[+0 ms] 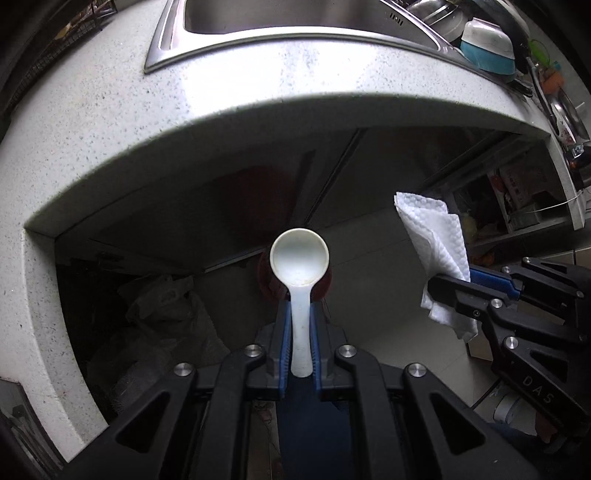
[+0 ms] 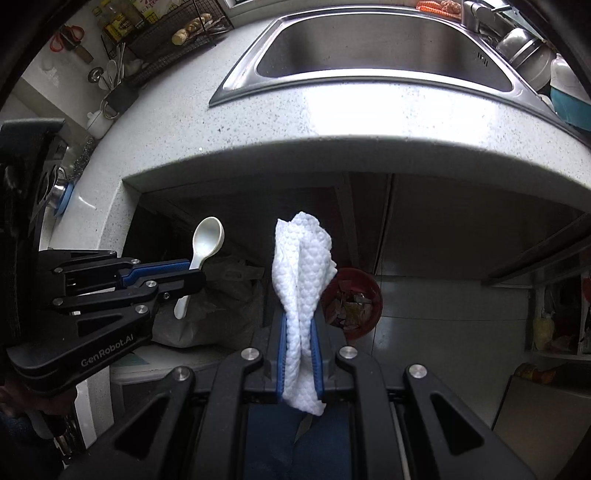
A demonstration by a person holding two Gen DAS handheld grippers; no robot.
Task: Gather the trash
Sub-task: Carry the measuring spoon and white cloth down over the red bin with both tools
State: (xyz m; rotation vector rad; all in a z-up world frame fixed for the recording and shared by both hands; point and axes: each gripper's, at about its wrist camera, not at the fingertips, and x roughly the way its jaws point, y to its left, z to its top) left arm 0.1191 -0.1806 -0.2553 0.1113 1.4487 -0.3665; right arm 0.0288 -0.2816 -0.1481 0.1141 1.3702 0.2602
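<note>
My left gripper (image 1: 300,314) is shut on the handle of a white plastic spoon (image 1: 299,258), bowl pointing forward; it also shows in the right wrist view (image 2: 205,240) in the left gripper (image 2: 195,273). My right gripper (image 2: 300,325) is shut on a crumpled white paper towel (image 2: 303,266), which also shows in the left wrist view (image 1: 436,240) in the right gripper (image 1: 439,291). Both are held in front of the counter edge, above the floor. A red bin (image 2: 352,302) with scraps stands on the floor just beyond and right of the towel; the spoon mostly hides it in the left wrist view.
A speckled white counter (image 1: 221,110) with a steel sink (image 2: 369,48) lies ahead. Dishes (image 1: 487,44) are stacked right of the sink. A grey sack (image 1: 159,314) sits under the counter at left. Shelves with goods (image 1: 517,199) stand at right. A wire rack (image 2: 177,29) is at far left.
</note>
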